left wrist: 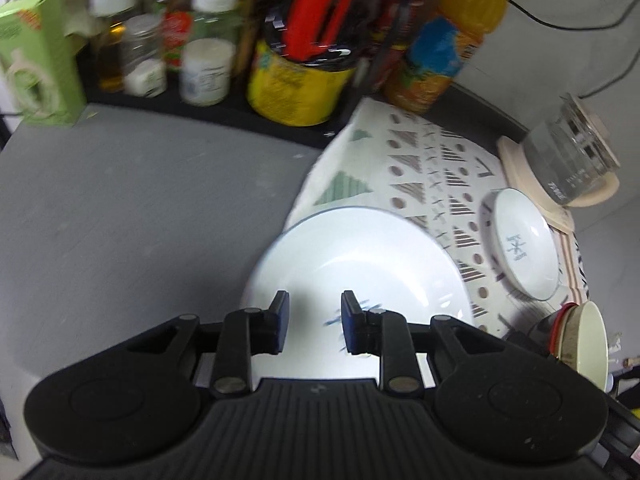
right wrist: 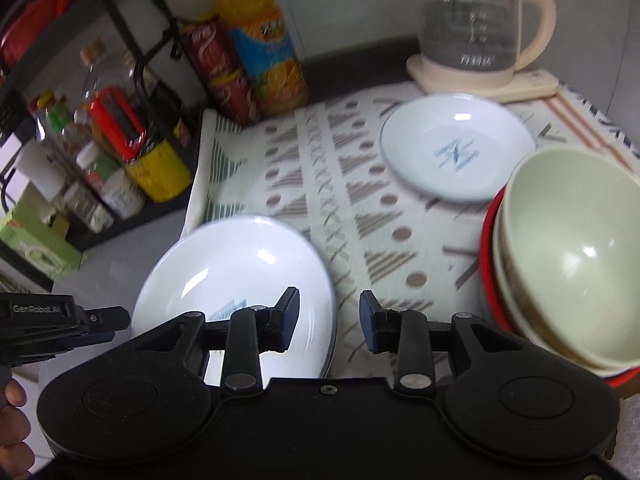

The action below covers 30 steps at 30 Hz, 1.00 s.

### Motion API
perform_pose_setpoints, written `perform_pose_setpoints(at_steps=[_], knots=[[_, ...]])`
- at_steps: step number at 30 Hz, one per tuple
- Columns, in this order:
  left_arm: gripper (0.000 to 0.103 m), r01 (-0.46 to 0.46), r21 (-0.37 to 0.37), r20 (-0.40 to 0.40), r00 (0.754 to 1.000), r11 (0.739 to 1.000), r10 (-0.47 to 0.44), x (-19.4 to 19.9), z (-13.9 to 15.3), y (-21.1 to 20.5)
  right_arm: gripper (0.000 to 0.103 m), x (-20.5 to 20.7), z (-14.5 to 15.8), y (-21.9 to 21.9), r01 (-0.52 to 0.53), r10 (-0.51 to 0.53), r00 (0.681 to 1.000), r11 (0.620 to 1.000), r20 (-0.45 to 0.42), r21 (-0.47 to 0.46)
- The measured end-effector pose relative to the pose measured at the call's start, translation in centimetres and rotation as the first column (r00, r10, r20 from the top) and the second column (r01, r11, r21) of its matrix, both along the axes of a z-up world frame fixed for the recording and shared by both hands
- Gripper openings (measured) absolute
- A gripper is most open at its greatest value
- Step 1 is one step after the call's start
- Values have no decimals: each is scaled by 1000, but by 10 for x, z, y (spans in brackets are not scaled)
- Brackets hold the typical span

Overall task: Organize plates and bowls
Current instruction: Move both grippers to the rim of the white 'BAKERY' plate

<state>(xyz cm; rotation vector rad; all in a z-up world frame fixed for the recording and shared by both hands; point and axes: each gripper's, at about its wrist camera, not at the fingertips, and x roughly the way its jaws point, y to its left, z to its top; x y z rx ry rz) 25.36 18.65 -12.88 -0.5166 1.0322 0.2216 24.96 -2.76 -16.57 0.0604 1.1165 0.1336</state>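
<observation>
A large white plate [left wrist: 360, 256] with a blue rim lies at the near left edge of the patterned mat; it also shows in the right wrist view [right wrist: 236, 276]. My left gripper [left wrist: 314, 322] is open just above the plate's near side, holding nothing. A smaller white plate [left wrist: 522, 240] lies further right on the mat, seen also from the right [right wrist: 456, 148]. A stack of bowls, pale green on top [right wrist: 572, 264], stands at the right, also in the left wrist view [left wrist: 588, 344]. My right gripper [right wrist: 329, 320] is open and empty over the mat between the large plate and the bowls.
The patterned mat [right wrist: 320, 184] covers the grey counter [left wrist: 140, 208]. A black rack with jars and bottles [left wrist: 208, 44] lines the back left. An orange juice bottle [right wrist: 264, 44] and a glass kettle on a cream base [right wrist: 476, 28] stand at the back. A green box [left wrist: 36, 56] sits far left.
</observation>
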Motion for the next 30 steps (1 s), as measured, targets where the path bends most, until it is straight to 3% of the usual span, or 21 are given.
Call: perform_pose_setpoints(at_steps=[8,13,16,23,30], knots=[[31,113,-1,14,993,994,-113,51,2,-28,43,22,19,-18,75,-76,995,997,70,24],[34,190,1,24,982,982,-190,86,0,-52,62,41,31,-36,146,-147,982,989,120,15],[34,228,-6,19,974,974,-228,107,-3,-64,66,52,34,-52,201,-200,971,980,133,9],[34,301,-10,12,954,954,-301,147,-10,-88,69,77,34,-88,322,-318,939,947,133,-3],[35,336,-31,-7,942,941,-336,182,-24,-107,70,102,21,-115,406,-404,912,913,76,-24]])
